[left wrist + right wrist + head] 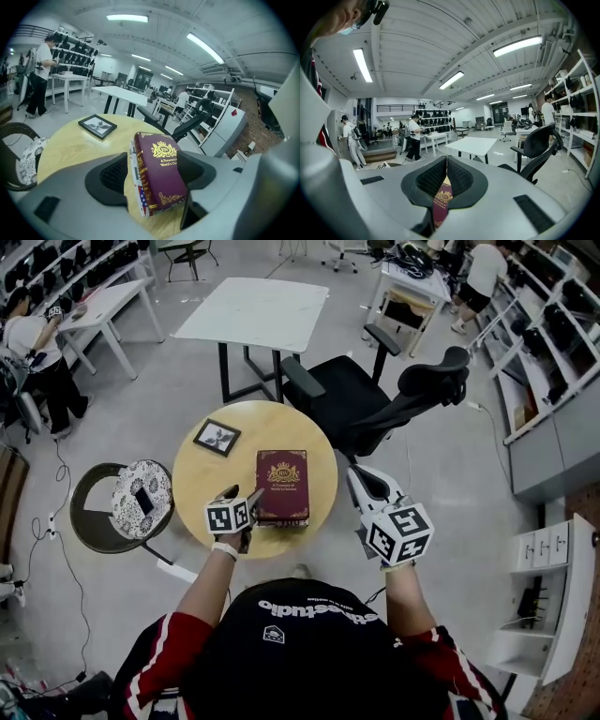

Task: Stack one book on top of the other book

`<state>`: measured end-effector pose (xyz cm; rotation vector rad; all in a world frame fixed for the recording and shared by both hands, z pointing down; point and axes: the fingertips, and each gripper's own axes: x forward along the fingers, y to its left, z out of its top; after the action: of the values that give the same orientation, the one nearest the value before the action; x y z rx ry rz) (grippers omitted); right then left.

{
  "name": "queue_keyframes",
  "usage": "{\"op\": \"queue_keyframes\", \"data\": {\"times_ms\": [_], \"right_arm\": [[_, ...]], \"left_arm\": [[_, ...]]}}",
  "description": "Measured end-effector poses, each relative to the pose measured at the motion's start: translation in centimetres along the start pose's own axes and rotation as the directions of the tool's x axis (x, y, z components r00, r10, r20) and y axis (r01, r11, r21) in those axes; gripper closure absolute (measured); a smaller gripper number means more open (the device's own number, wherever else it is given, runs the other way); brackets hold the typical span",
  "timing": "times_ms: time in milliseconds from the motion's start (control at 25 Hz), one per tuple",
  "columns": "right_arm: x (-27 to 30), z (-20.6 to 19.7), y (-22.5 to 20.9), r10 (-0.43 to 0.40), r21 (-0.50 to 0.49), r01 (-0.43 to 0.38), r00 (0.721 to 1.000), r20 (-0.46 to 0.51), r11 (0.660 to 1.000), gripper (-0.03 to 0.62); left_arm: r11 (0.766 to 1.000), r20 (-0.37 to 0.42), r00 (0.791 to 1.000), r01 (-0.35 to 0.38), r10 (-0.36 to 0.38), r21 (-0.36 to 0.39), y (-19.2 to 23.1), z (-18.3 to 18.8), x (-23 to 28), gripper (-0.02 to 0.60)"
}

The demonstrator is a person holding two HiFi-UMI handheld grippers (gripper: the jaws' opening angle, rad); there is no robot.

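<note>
A maroon book with a gold crest lies on top of a second book on the round wooden table. In the left gripper view the maroon book covers the lower one, whose white pages and flag-patterned cover show along its left edge. My left gripper sits at the stack's near left corner. It is open, with the stack between its spread jaws. My right gripper hovers off the table's right side, shut on nothing. A sliver of the maroon book shows below its pads.
A black framed picture lies on the table's far left. A stool with a patterned cushion stands left of the table, a black office chair at the far right, and a white table behind. People stand at benches further off.
</note>
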<state>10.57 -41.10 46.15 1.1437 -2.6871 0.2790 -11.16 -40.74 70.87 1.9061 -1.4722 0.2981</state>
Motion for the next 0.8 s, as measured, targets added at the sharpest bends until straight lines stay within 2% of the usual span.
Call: {"op": "queue_keyframes", "data": {"times_ms": [520, 640, 800], "right_arm": [[-1.7, 1.3, 3.5, -0.090, -0.006, 0.090, 0.996, 0.005, 0.996, 0.562], [-1.9, 0.8, 4.7, -0.120, -0.023, 0.120, 0.993, -0.008, 0.993, 0.563], [-2.0, 0.6, 7.6, -0.123, -0.042, 0.123, 0.992, -0.006, 0.992, 0.563]], "left_arm": [[0.994, 0.131, 0.987, 0.089, -0.097, 0.068, -1.8, 5.4, -7.3, 0.244], [0.989, 0.192, 0.974, 0.099, -0.118, 0.106, -2.2, 7.0, -9.9, 0.247], [0.976, 0.296, 0.945, 0.076, -0.136, 0.204, -2.8, 9.2, -14.3, 0.261]]}}
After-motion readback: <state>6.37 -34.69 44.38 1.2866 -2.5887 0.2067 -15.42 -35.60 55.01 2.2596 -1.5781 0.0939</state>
